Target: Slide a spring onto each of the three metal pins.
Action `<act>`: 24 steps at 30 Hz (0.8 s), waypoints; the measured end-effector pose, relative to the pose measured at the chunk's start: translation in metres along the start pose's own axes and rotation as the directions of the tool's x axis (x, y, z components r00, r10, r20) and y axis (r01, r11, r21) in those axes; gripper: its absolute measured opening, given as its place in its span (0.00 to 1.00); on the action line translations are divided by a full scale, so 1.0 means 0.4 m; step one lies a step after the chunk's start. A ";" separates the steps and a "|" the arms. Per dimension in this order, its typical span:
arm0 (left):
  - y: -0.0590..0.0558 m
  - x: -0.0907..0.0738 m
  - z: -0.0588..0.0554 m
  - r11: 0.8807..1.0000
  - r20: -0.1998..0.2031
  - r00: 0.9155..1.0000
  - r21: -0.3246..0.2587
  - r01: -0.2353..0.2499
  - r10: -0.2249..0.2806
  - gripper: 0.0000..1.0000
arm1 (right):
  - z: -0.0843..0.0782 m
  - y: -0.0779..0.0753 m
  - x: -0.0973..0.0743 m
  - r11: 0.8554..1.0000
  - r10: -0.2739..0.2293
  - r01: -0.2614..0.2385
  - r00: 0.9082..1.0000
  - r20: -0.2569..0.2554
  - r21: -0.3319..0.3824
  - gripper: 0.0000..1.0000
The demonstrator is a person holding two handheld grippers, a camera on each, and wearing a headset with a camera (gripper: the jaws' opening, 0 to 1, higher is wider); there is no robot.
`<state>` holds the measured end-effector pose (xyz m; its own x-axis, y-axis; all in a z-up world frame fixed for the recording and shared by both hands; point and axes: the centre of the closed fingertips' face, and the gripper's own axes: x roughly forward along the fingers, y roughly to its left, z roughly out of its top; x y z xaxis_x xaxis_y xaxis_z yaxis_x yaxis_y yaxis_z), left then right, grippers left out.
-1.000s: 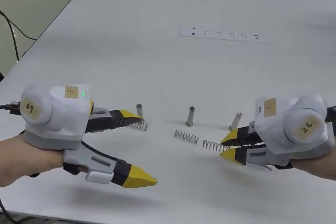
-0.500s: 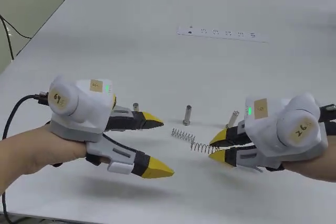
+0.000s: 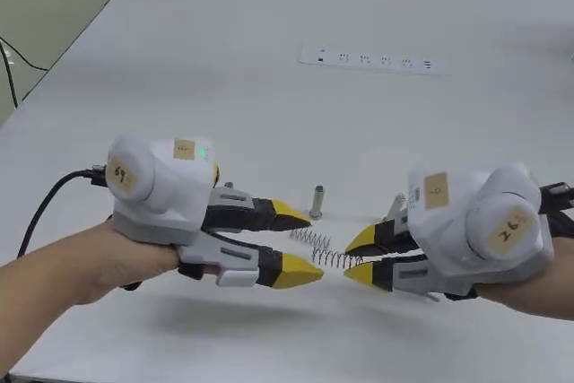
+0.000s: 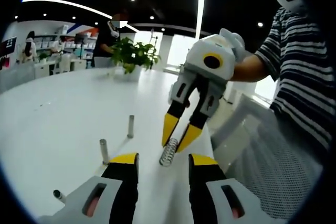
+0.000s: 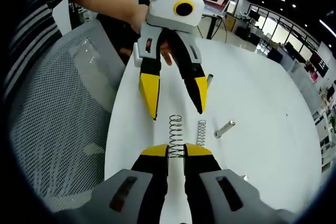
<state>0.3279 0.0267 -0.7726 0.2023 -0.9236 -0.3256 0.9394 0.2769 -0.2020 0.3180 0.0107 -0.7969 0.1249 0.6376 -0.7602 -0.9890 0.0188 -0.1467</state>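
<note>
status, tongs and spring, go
Right tongs shut on spring. Left tongs open, facing its free end. Three pins bare. Second spring loose on table.

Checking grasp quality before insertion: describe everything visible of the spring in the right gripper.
The spring is a thin, silvery wire coil that looks straight. The right gripper pinches one end between its yellow tips. The rest sticks out roughly level toward the left gripper, whose open jaws flank the free end, apparently without touching it. The spring seems clear of the white table.
</note>
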 end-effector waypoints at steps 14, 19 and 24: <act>-0.010 0.019 0.005 0.999 0.027 0.999 0.020 0.031 -0.032 0.16 | 0.022 -0.004 -0.018 1.000 -0.008 0.008 1.000 0.017 -0.016 0.08; -0.012 0.020 0.014 0.999 0.055 0.998 -0.001 0.039 -0.039 0.13 | 0.028 -0.001 -0.024 1.000 -0.008 0.008 1.000 0.023 -0.018 0.08; -0.014 0.020 0.017 0.999 0.068 0.997 -0.005 0.042 -0.041 0.10 | 0.037 -0.002 -0.030 1.000 -0.012 0.012 0.999 0.035 -0.018 0.08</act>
<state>0.3260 0.0157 -0.7678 0.1815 -0.9501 -0.2539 0.9457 0.2395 -0.2199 0.3161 0.0143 -0.7784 0.1335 0.6640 -0.7357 -0.9858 0.0126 -0.1675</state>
